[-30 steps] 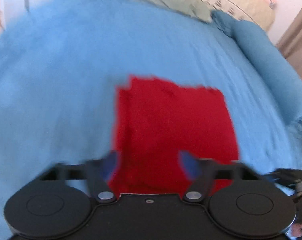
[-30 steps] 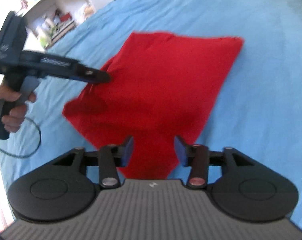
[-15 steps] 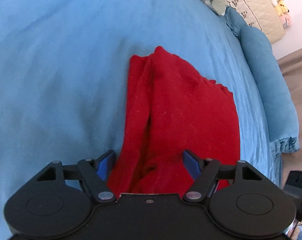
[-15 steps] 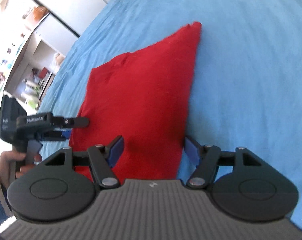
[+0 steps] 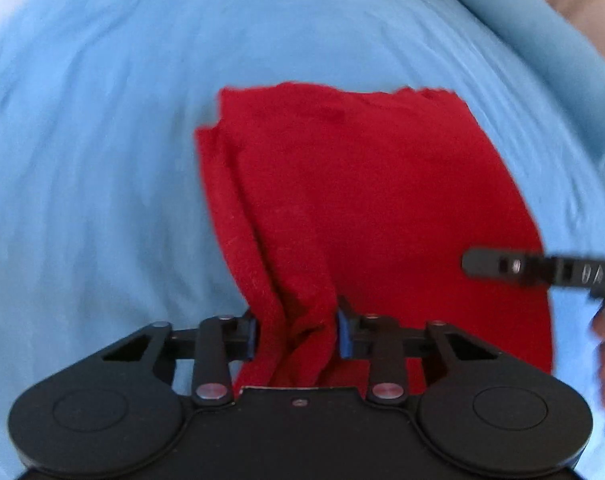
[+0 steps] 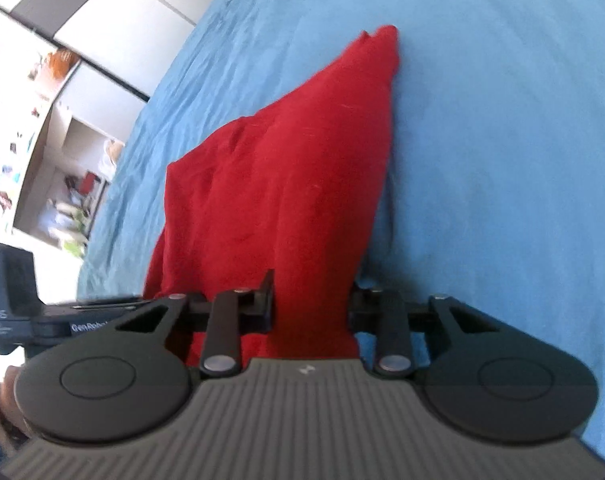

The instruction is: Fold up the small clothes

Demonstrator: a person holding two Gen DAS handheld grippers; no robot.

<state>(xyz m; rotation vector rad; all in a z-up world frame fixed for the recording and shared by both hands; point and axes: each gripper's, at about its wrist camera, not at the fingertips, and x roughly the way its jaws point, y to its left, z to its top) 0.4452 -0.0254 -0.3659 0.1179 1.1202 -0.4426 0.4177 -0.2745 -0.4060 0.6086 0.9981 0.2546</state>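
A red cloth [image 5: 362, 184] lies on a blue bedspread [image 5: 86, 152]. My left gripper [image 5: 298, 336] is shut on a bunched near edge of the red cloth, its blue pads pressing the folds. My right gripper [image 6: 312, 308] is shut on another near edge of the same red cloth [image 6: 294, 160], which rises from the bed towards it. The right gripper also shows at the right in the left wrist view [image 5: 542, 270]. The left gripper shows at the left in the right wrist view [image 6: 58, 316].
The blue bedspread [image 6: 502, 140] fills both views. A blue bolster [image 5: 534, 28] lies along the far right bed edge. White shelves and cupboards [image 6: 62, 128] stand beyond the bed's left side.
Both grippers have closed from open onto the red cloth's near edges. The cloth has bunched and lifted between the fingers. The right gripper has moved in beside the left one.
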